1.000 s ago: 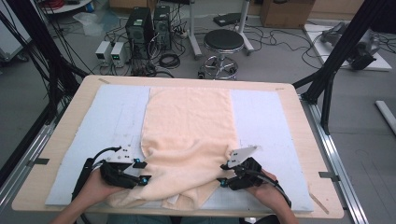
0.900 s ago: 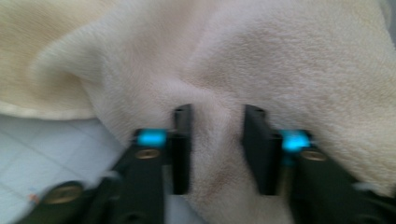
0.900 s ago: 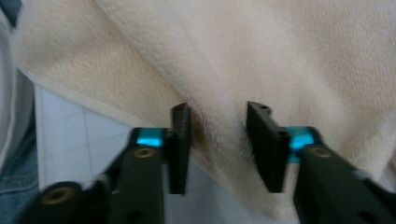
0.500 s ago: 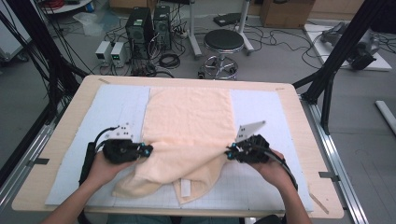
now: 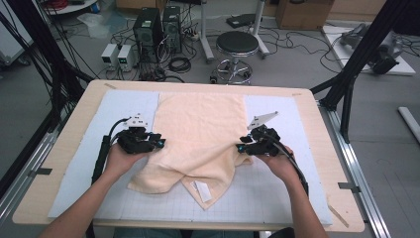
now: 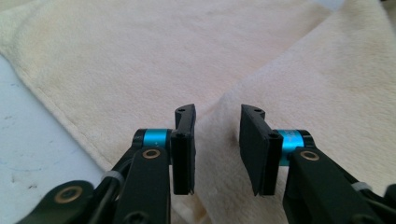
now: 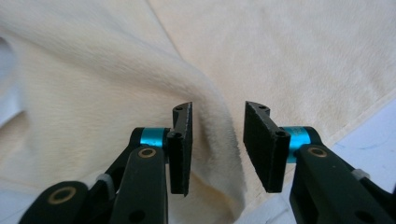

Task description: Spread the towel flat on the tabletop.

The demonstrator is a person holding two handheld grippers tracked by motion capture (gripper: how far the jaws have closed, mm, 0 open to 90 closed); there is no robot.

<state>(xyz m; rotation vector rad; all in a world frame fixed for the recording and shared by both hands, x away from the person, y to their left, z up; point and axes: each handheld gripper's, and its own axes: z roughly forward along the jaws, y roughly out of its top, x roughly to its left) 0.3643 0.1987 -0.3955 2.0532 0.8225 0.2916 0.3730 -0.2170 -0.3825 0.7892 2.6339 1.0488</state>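
Towel (image 5: pixel 200 134), cream-coloured and fluffy, lies along the middle of the worktop (image 5: pixel 307 106), on a pale blue gridded mat (image 5: pixel 124 101) that covers most of the wooden top. Its far end lies flat and reaches close to the far edge of the worktop; its near end is bunched and folded over, with two loose flaps pointing towards the near edge. A small white label (image 5: pixel 202 189) shows on the right-hand flap.

The left hand-held gripper (image 5: pixel 159 143) sits at the towel's left edge, about halfway between the far and near edges of the worktop, held in the person's left hand (image 5: pixel 119 157). In the left gripper view its jaws stand apart, released, with a raised fold of the towel (image 6: pixel 299 84) running up between and beyond them; the mat (image 6: pixel 28 135) shows at the left of that view.

The right hand-held gripper (image 5: pixel 240 147) sits at the towel's right edge, level with the left one, held in the right hand (image 5: pixel 280 162). In the right gripper view its jaws are likewise spread and clasp nothing, though a rounded ridge of towel (image 7: pixel 212 126) rises in the gap between them. A strip of mat (image 7: pixel 369 126) shows at the right of that view.

Beyond the far edge of the worktop, a round black stool (image 5: pixel 236 44) stands on the floor among cables and computer cases (image 5: pixel 158 27).
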